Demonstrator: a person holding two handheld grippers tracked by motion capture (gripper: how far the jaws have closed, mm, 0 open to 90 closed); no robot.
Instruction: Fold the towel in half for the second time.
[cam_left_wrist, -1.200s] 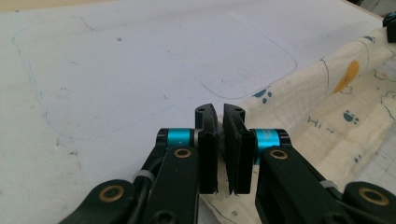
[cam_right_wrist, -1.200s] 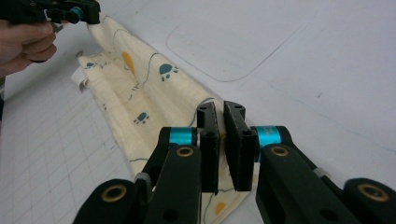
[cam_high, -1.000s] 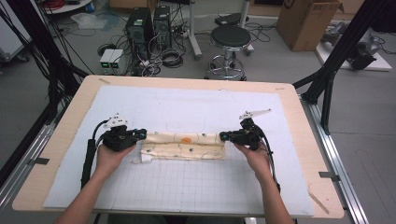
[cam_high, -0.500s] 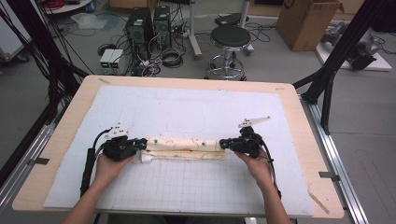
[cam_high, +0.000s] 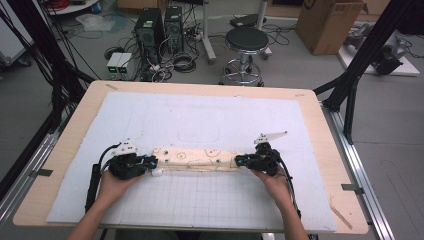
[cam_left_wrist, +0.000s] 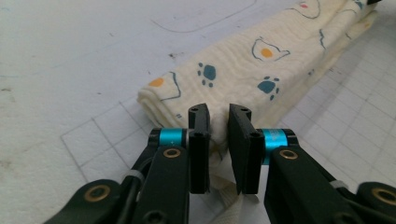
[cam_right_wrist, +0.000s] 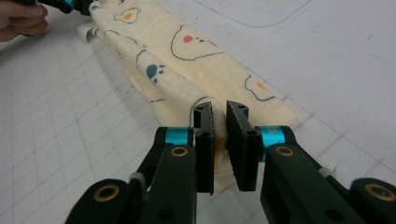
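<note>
On the left of the high view, the person's left hand (cam_high: 112, 182) holds the left gripper (cam_high: 148, 162) low over the white mat (cam_high: 210, 120), its cable looping back toward the near edge of the wooden table (cam_high: 320, 120). In the left gripper view its 2 black jaws stand close together with a narrow gap, and the near end of the cloth (cam_left_wrist: 243, 79) sits pinched in that gap, a white tag or hem hanging just below the jaws.

The cloth (cam_high: 196, 158) is a cream one printed with paw marks and small outlined shapes, folded into a long narrow strip. It lies flat on the mat across the near middle of the table, running from one gripper to the other, at the far edge of the mat's printed grid.

On the right, the right hand (cam_high: 272, 182) holds the right gripper (cam_high: 240, 161) at the strip's other end. In the right gripper view its jaws are likewise nearly together, with the folded edge of the cloth (cam_right_wrist: 187, 60) clamped between them; the strip stretches away toward the other hand at the top left of that view.

Beyond the table, a black stool (cam_high: 246, 45) stands on the floor.
</note>
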